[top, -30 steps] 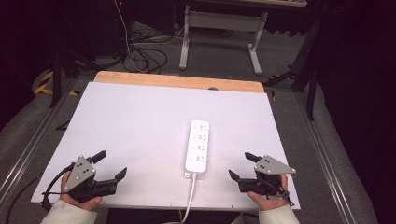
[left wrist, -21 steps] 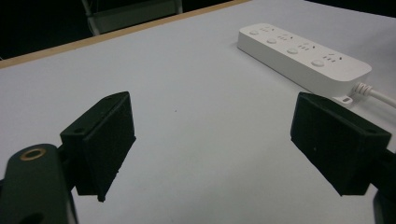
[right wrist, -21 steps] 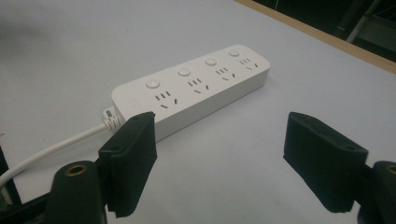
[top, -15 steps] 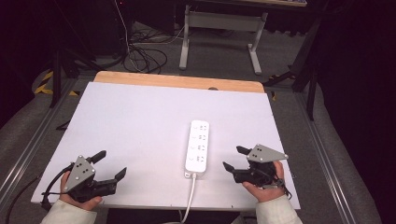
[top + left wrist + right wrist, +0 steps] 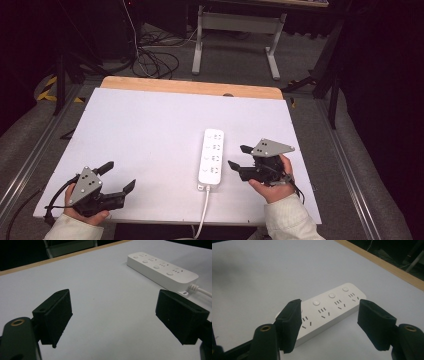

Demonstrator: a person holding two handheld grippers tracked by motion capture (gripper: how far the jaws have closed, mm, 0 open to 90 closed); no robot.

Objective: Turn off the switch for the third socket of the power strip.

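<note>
While the white power strip (image 5: 212,157) lies flat on the white table top (image 5: 150,130), nearer the front edge than the wooden back edge (image 5: 190,87), we hold our right gripper (image 5: 239,158) just to the right of it, jaws pointing at its cord end. Those jaws have just been closing, yet they stand apart with nothing between the pads; in the right gripper view the strip (image 5: 324,312) shows past them, not touched. Our left gripper (image 5: 119,176) sits well left of the strip near the front left corner, jaws spread wide over bare surface. The strip's cable (image 5: 204,210) runs off the front edge. Left of the strip and beyond it toward the back edge lies broad open room.
</note>
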